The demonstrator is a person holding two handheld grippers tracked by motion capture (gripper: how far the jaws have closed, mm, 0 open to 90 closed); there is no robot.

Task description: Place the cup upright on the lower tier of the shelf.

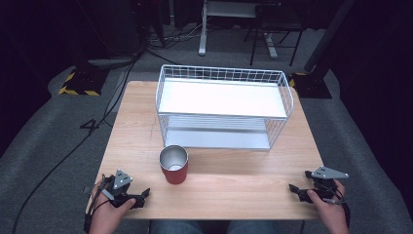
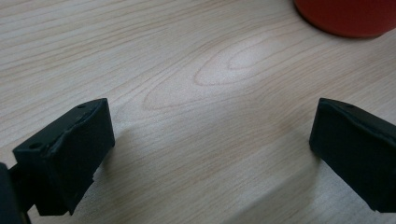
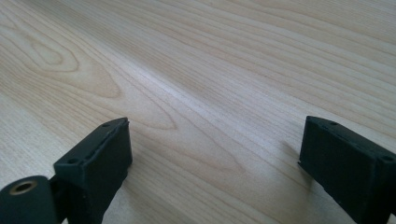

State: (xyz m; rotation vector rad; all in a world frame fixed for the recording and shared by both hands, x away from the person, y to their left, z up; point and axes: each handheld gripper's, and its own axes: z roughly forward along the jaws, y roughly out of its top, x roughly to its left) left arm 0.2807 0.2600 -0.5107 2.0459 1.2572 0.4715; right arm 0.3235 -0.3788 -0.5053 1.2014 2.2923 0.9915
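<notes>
A red cup [image 1: 173,165] with a steel inside stands upright on the wooden table [image 1: 234,187], just in front of a white wire rack [image 1: 224,105]. My left gripper [image 1: 141,198] rests at the table's front left, held in a hand, a short way to the left of the cup and nearer the front edge. Its jaws stand wide apart in the left gripper view [image 2: 210,119], with bare wood between them and the cup's red base [image 2: 345,16] at the upper right. My right gripper [image 1: 299,181] lies at the front right, also open [image 3: 212,133] over bare wood.
The rack has two white shelves and takes up the back half of the table. Beyond the table lie grey carpet, black cables [image 1: 112,92], a yellow-and-black striped base [image 1: 78,83] and desk and chair legs [image 1: 202,29].
</notes>
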